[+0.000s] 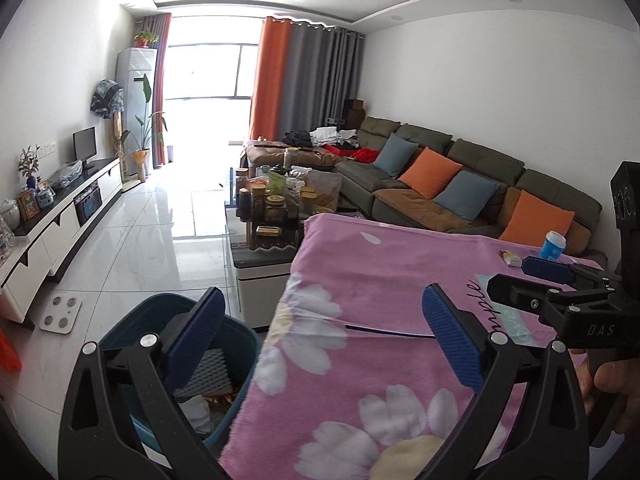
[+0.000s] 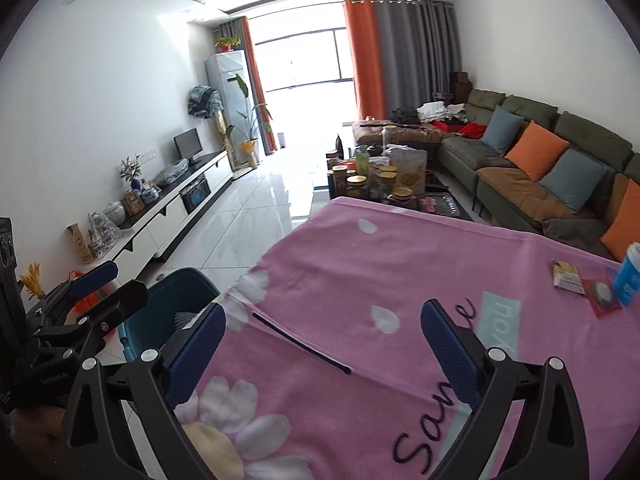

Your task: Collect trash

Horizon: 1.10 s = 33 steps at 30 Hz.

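Observation:
A pink flowered blanket (image 1: 380, 280) covers a table; it also shows in the right wrist view (image 2: 380, 260). On it lie a thin black stick (image 2: 302, 344), a blue cup (image 2: 628, 278), a red wrapper (image 2: 602, 292) and a yellow-white packet (image 2: 566, 274) at the far right. The stick (image 1: 390, 330), cup (image 1: 553, 245) and packet (image 1: 511, 258) show in the left wrist view too. A teal trash bin (image 1: 180, 360) with trash inside stands left of the table, also in the right wrist view (image 2: 172, 304). My left gripper (image 1: 324, 344) is open and empty above the bin and blanket edge. My right gripper (image 2: 324, 356) is open and empty over the stick.
A coffee table (image 1: 264, 240) crowded with jars stands beyond the blanket. A green sofa (image 1: 460, 168) with orange and blue cushions runs along the right wall. A white TV cabinet (image 1: 48, 232) lines the left wall. A white scale (image 1: 60, 314) lies on the tiled floor.

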Each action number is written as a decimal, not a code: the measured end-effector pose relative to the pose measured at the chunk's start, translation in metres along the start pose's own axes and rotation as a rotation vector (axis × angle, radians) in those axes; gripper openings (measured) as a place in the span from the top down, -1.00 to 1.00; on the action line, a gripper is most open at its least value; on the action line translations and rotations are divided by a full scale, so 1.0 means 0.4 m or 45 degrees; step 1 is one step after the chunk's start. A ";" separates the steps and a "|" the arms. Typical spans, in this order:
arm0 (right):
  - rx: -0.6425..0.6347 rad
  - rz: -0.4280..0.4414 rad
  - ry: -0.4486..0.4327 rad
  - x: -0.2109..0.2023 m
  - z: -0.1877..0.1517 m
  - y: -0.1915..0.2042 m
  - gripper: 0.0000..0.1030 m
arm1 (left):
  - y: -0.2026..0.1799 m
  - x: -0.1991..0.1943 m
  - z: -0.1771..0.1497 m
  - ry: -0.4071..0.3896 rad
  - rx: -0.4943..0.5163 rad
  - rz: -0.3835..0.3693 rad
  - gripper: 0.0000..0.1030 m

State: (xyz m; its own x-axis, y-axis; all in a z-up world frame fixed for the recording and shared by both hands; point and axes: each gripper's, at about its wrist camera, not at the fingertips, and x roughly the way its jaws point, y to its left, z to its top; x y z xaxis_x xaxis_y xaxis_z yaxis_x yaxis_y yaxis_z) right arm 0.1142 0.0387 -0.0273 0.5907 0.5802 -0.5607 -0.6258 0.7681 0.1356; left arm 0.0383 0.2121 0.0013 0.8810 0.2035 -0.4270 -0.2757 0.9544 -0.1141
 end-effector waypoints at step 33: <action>0.182 -0.576 -0.316 -0.351 -0.261 -0.162 -0.86 | -0.312 -0.126 -0.074 -0.154 0.210 -0.157 -0.89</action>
State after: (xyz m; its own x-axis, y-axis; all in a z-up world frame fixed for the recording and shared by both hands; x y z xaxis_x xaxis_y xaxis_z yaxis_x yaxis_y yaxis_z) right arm 0.0186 -0.1207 -0.0428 0.8989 0.2160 -0.3811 -0.2154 0.9755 0.0449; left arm 0.0171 0.0762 0.0105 0.9466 0.0982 -0.3069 -0.1052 0.9944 -0.0063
